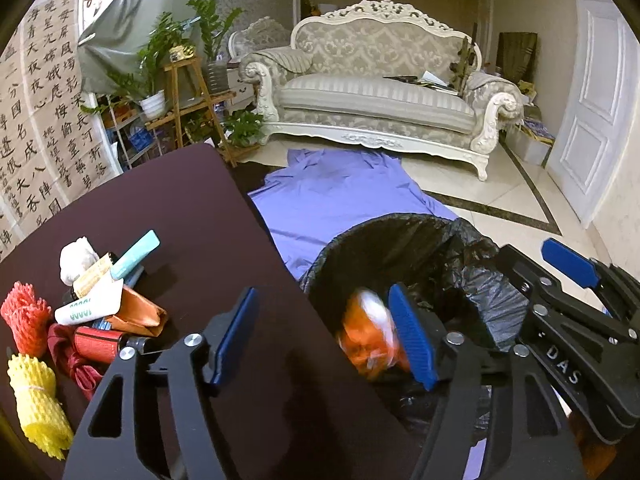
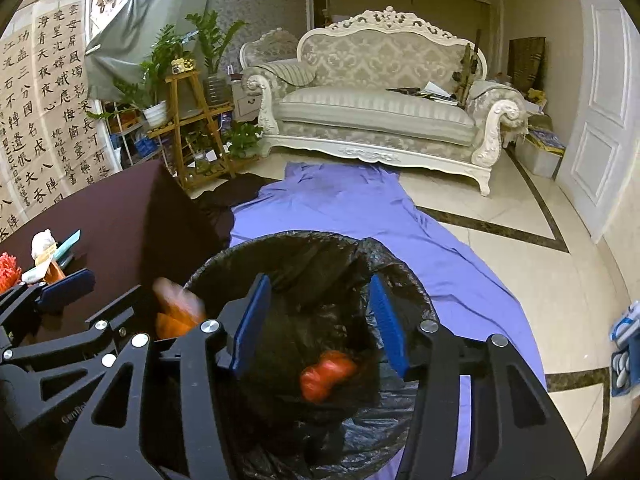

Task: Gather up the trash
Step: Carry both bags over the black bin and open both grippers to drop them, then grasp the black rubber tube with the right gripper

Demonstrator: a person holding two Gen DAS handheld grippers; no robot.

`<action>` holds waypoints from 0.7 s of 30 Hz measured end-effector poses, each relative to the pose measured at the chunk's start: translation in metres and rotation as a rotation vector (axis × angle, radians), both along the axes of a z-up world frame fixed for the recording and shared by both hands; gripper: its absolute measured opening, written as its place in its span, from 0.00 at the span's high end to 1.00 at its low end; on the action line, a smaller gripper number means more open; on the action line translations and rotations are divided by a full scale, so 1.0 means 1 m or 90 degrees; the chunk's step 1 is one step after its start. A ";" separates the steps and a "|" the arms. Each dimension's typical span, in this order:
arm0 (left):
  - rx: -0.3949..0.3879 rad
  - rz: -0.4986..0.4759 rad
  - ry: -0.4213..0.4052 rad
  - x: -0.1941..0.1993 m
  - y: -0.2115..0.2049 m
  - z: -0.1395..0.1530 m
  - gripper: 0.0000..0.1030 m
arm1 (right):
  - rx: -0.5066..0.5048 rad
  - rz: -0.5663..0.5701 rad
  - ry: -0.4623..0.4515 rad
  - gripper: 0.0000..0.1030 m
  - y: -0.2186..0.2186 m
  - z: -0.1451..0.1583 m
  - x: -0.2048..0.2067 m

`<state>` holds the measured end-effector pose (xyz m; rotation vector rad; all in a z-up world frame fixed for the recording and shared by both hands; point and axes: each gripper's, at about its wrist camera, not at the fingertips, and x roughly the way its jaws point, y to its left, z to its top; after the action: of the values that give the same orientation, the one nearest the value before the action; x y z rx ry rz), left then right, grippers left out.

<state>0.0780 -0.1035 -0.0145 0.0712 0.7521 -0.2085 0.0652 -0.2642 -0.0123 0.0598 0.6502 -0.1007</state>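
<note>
A bin with a black liner [image 1: 404, 236] [image 2: 400, 276] stands on the floor by the dark table [image 1: 192, 216] [image 2: 120, 216]. My left gripper [image 1: 324, 336] is open over the table's edge and the bin's rim. A blurred orange and white wrapper [image 1: 368, 332] [image 2: 176, 308] is loose beside its right finger [image 1: 412, 336], over the bin. My right gripper [image 2: 320, 320] is open above the bin's mouth, and a red net piece [image 2: 326, 374] lies below it inside. A trash pile [image 1: 100, 292] [image 2: 48, 252] sits on the table with a red foam net [image 1: 26, 318] and a yellow one [image 1: 38, 400].
A purple cloth [image 1: 340, 196] [image 2: 352, 208] is spread on the tiled floor under the bin. Behind it stand a white sofa [image 1: 376, 96], a wooden plant stand [image 1: 192, 100] and a white door [image 1: 596, 100]. A blue and white object [image 2: 626, 356] lies on the floor at the right.
</note>
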 end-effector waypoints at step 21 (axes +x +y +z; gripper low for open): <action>-0.009 0.125 -0.020 -0.065 0.104 0.027 0.29 | 0.029 0.075 0.014 0.44 0.077 0.013 -0.044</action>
<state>0.0135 0.0004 0.0128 -0.0128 0.7212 -0.0250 0.0213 -0.1874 0.0004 0.0641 0.6758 0.0265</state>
